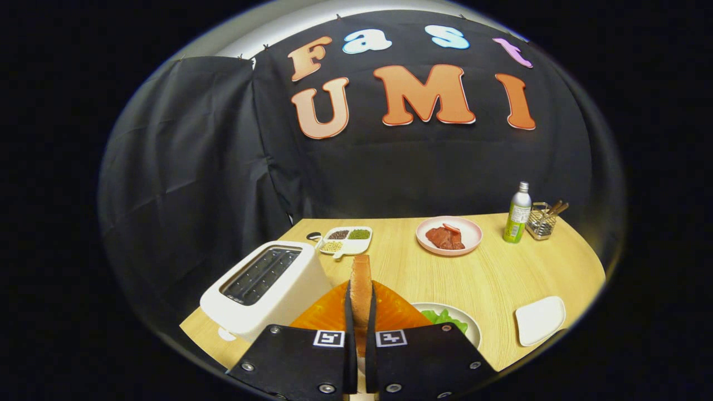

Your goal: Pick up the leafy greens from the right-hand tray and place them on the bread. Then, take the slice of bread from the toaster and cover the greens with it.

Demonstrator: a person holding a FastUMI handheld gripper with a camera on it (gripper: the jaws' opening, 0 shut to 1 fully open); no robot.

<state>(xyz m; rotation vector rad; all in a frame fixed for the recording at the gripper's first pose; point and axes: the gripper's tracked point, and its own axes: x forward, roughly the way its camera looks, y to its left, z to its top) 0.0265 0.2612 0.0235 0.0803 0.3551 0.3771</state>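
Wooden tabletop (501, 278) in a black-cloth booth, cluttered for a sandwich setup. Gripper (361, 303) has its two fingers closed narrow on a slice of bread (361, 278), held edge-on and upright between them, crust end sticking up past the fingertips; both fingers press its flat faces, so it's a firm pinch. Held vertical most likely because that's how it sits in a toaster slot, gripped by the faces. White toaster (262, 289) sits just left of the fingers, slots look empty, so the slice is judged already out. Directly under and beyond the fingers is an orange mat (328, 312); the base bread isn't visible past the fingers, can't confirm where it lies. Leafy greens (445, 318) show on a white plate (473, 328) just right of the fingers, touching the plate, low and close to the gripper; whether they sit on bread there can't be told. Judged step: carrying the top slice over to cover the greens, needs a tilt to flat before release. Further back: divided dish of grains (346, 240), pink plate with meat (449, 236), green bottle (517, 214), wire caddy (541, 221), small white dish (540, 320) at right.
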